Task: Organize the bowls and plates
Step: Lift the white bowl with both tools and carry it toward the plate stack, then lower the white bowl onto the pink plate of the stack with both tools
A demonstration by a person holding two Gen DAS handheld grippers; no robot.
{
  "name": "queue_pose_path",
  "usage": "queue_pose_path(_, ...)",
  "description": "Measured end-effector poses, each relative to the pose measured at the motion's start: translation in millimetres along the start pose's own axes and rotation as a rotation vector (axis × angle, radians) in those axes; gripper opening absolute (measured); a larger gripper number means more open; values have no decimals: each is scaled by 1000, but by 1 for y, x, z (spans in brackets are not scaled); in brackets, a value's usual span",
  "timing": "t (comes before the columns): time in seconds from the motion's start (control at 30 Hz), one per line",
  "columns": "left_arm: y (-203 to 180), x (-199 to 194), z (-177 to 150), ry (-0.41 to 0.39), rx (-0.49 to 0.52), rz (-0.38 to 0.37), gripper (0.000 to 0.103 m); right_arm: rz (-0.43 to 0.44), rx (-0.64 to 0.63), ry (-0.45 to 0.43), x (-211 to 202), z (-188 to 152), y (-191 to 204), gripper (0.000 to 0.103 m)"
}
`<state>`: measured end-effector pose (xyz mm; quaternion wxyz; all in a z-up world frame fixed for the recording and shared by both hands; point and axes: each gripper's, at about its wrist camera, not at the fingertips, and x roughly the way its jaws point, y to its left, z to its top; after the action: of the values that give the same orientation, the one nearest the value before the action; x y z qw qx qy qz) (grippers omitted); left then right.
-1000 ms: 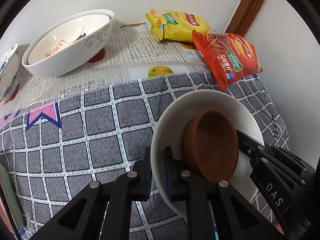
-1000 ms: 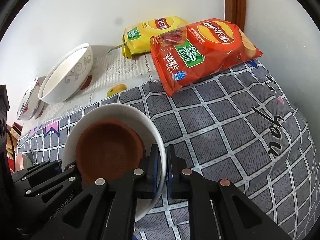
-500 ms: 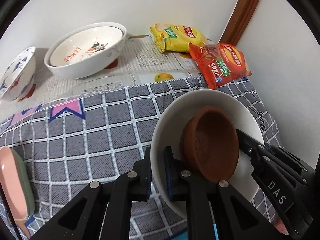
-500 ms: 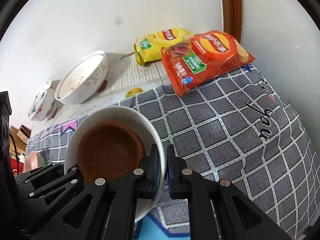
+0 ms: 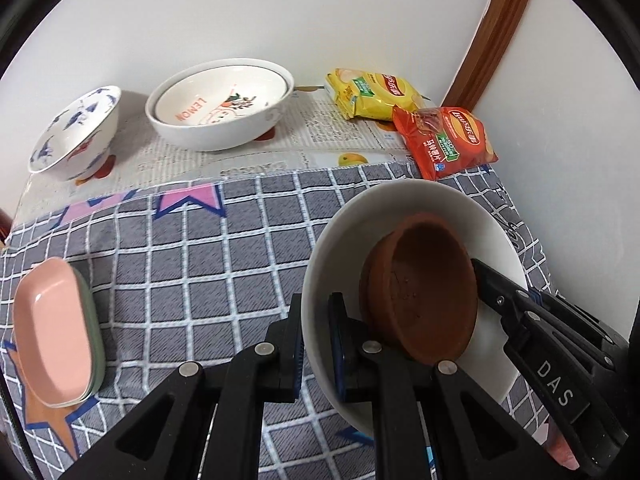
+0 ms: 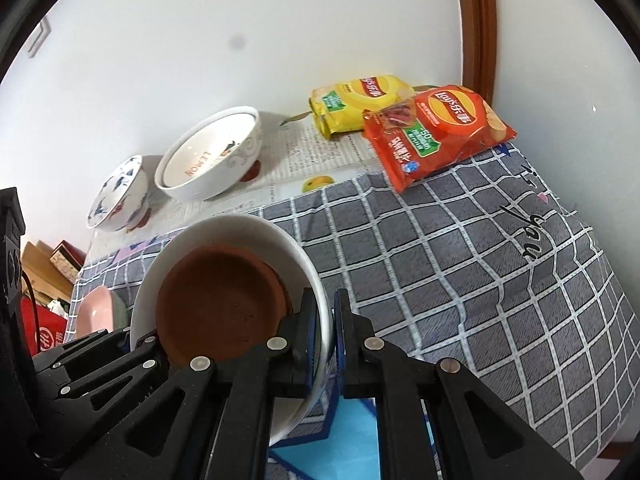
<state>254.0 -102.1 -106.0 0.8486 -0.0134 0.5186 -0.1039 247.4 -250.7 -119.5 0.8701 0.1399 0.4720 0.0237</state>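
A plain white bowl (image 5: pixel 404 208) with a brown clay dish (image 5: pixel 424 288) inside is held above the checked cloth. My left gripper (image 5: pixel 316 340) is shut on its left rim. My right gripper (image 6: pixel 326 332) is shut on its right rim; the white bowl (image 6: pixel 240 228) and brown dish (image 6: pixel 220 304) also show in the right wrist view. At the back stand two nested white bowls marked LEMON (image 5: pixel 220 108) (image 6: pixel 208 160) and a blue-patterned bowl (image 5: pixel 76 132) (image 6: pixel 118 192). A pink dish on a green one (image 5: pixel 52 336) (image 6: pixel 96 312) lies at the left.
A yellow chip bag (image 5: pixel 372 92) (image 6: pixel 356 100) and a red chip bag (image 5: pixel 444 144) (image 6: pixel 432 132) lie at the back right by a brown door frame (image 5: pixel 492 28). White walls close the back and right. The grey checked cloth (image 6: pixel 460 260) drops off at the right edge.
Both grippers have lifted and drawn back with the white bowl and brown dish. More of the table shows now, with the blue-patterned bowl and pink dish in view.
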Motion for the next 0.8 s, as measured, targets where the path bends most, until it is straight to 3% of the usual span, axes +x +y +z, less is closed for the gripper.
queue_pose_path(0.8, 71, -45, -30, -45, -62, 45, 12, 60, -55, -7, -13, -29, 79, 8)
